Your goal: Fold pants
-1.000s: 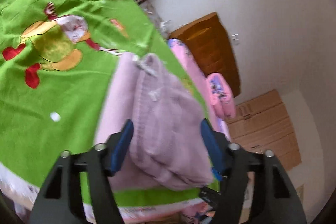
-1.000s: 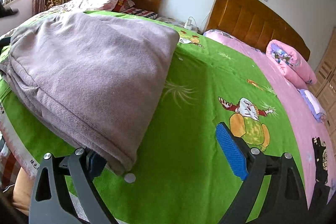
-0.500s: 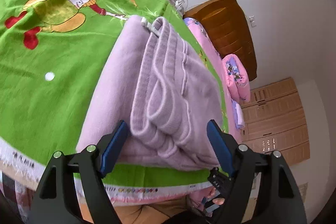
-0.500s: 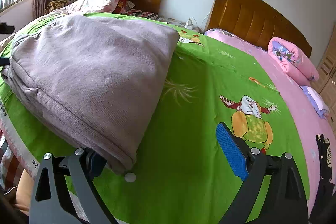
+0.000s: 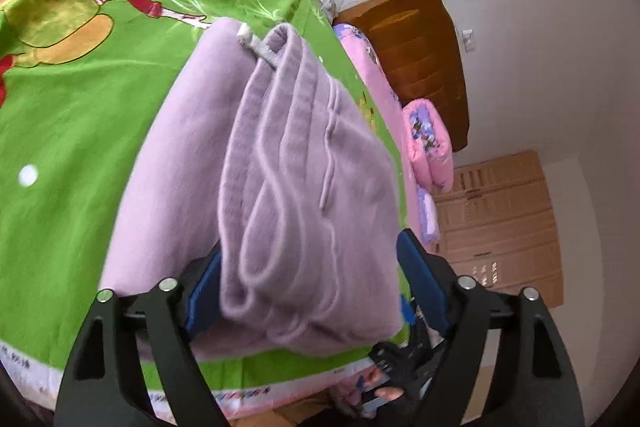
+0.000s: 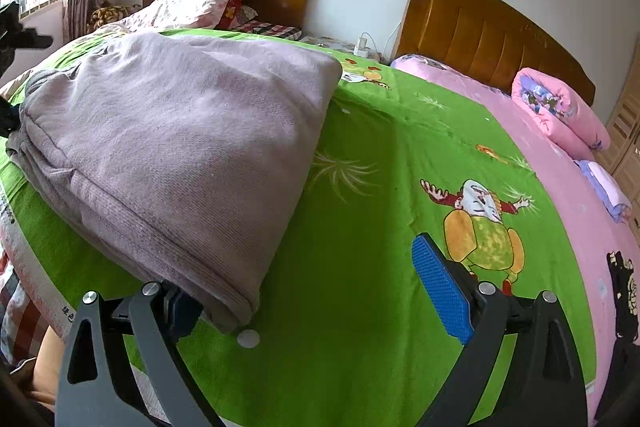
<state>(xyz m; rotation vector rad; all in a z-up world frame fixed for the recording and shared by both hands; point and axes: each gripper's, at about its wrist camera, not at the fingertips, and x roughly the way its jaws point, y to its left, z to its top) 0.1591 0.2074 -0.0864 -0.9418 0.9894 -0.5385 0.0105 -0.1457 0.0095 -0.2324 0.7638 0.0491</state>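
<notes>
Folded pants (image 5: 296, 187) lie between the spread left tongs (image 5: 316, 287).

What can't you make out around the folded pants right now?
- Left wrist view: whether the left gripper pinches the pants; the thick folded stack bulges between the open fingers and covers their inner pads.
- Right wrist view: the right gripper's left fingertip, tucked under the pants' corner.
- Both views: the pants' underside against the green bedspread.
</notes>
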